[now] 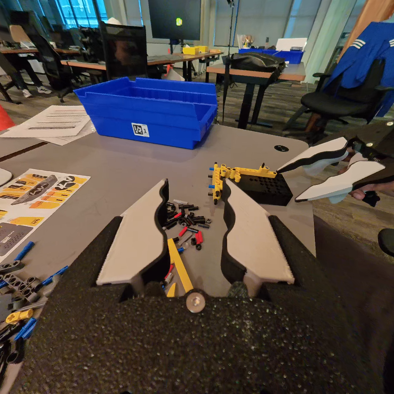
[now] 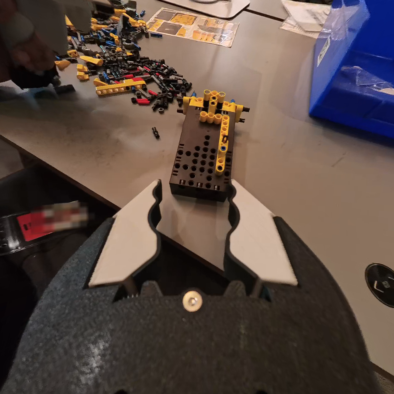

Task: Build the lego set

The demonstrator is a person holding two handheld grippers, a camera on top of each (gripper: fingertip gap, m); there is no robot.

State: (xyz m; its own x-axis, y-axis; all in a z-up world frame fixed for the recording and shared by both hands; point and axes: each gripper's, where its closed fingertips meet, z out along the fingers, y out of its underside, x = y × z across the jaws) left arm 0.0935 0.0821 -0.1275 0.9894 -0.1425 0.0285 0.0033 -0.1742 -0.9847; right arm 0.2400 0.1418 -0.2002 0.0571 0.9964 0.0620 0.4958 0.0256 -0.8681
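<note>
A black block with holes [image 1: 266, 189] [image 2: 198, 162] lies on the grey table [image 1: 128, 162]. A yellow beam assembly [image 1: 234, 172] [image 2: 221, 136] is pinned on top of it. My left gripper [image 1: 196, 183] is open and empty, hovering over a heap of small black and red pins [image 1: 187, 221] and a yellow beam [image 1: 179, 264]. Its right fingertip is near the assembly's left end. My right gripper [image 2: 195, 183] [image 1: 285, 185] is open and empty. Its tips flank the block's near end, and one tip is at the end of the yellow beam.
A blue bin [image 1: 149, 110] [image 2: 351, 74] stands at the back of the table. A sticker sheet [image 1: 38, 191] [image 2: 191, 25] and a wide pile of loose parts [image 2: 128, 64] lie to the left. One black pin [image 2: 156, 132] lies alone. The table edge [image 2: 85, 187] runs close under my right gripper.
</note>
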